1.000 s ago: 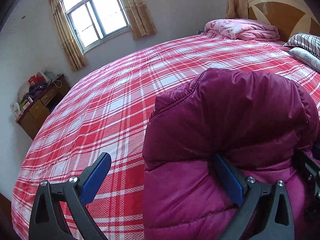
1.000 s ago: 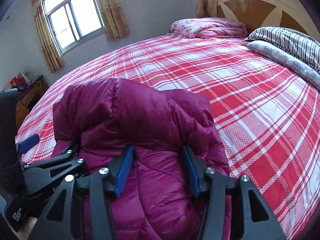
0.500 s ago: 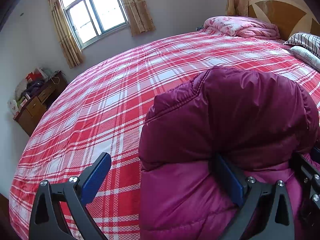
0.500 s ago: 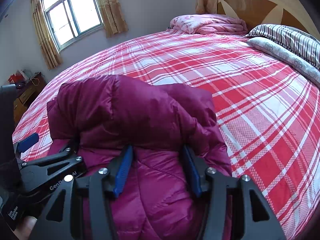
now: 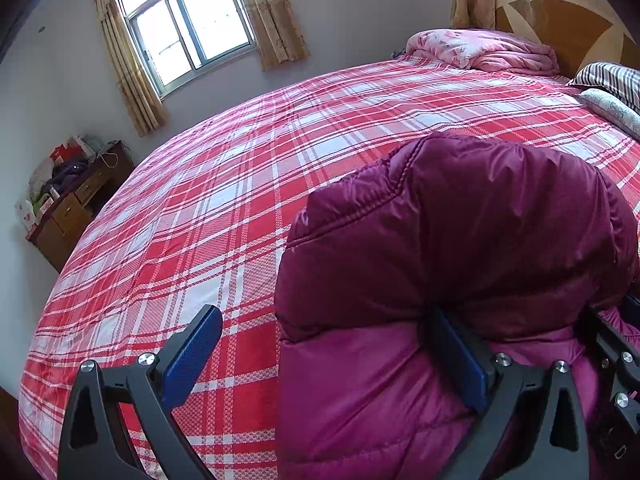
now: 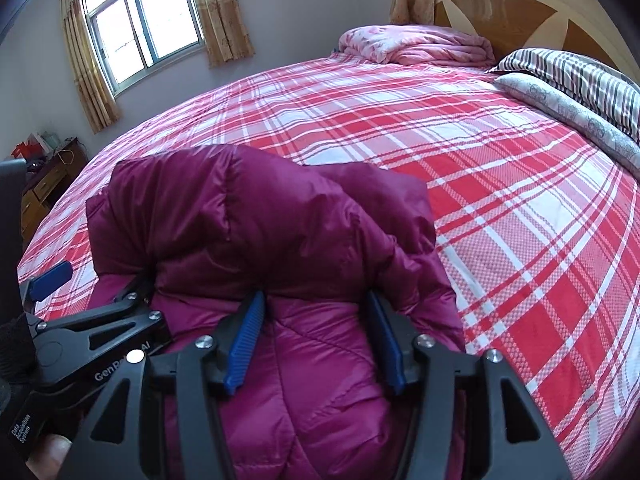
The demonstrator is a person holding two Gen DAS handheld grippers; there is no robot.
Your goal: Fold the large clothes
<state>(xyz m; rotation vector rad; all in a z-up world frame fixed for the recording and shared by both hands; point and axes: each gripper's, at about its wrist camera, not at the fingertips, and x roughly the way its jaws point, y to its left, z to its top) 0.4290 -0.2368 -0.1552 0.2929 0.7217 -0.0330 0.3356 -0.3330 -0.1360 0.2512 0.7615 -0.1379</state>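
Note:
A puffy magenta down jacket (image 5: 460,248) lies folded in a bundle on the red plaid bed; it also fills the near middle of the right wrist view (image 6: 272,232). My left gripper (image 5: 328,344) is wide open at the jacket's left edge, its right finger tucked under the top fold, its left finger over bare bedsheet. My right gripper (image 6: 316,336) stands partly open astride the jacket's near edge, with puffy fabric bulging between its blue pads (image 6: 246,340). The left gripper also shows in the right wrist view (image 6: 96,292), beside the right one.
The plaid bedsheet (image 6: 500,184) stretches far ahead and to both sides. A pink quilt (image 6: 416,46) and striped bedding (image 6: 572,76) lie by the wooden headboard (image 6: 520,12). A cluttered wooden dresser (image 5: 76,204) stands by the wall under the window, off the bed's left side.
Both grippers and the jacket bundle have crept slightly forward and upward across the bed. The finger openings look the same.

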